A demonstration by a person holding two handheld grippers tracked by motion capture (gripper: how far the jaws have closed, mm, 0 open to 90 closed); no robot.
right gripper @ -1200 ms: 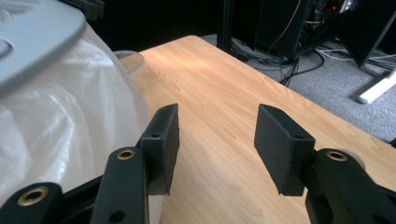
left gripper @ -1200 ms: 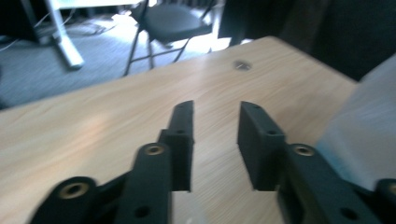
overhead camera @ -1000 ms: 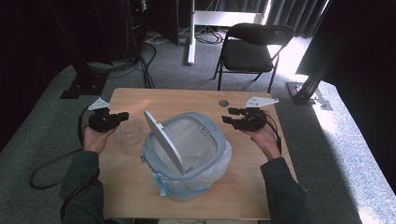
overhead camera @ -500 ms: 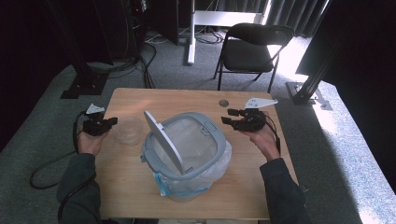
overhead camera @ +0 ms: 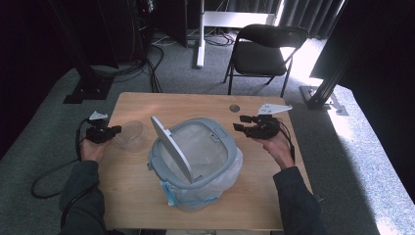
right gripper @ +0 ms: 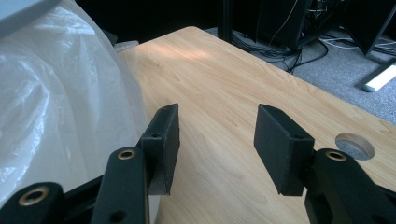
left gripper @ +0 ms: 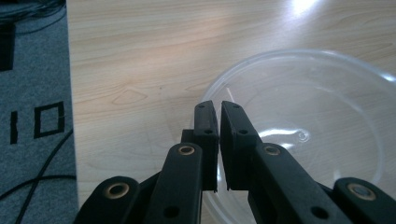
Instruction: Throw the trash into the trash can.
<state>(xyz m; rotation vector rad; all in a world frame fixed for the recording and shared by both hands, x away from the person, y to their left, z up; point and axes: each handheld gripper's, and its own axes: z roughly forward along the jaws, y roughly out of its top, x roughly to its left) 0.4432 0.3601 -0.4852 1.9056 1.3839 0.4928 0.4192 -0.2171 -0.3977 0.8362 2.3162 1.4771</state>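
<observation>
Pinching bowl (left gripper: 299,135) rim | left gripper (left gripper: 218,109) jaws closed | right gripper (right gripper: 215,135) spread

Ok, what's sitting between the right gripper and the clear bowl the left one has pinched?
In the high view, the grey bin with its plastic liner and raised lid stands between the right gripper and the clear bowl.

One clear bowl (overhead camera: 128,135), one lidded bin (overhead camera: 195,156) with apparently one plastic liner (right gripper: 56,107), two grippers, one chair (overhead camera: 264,54).
</observation>
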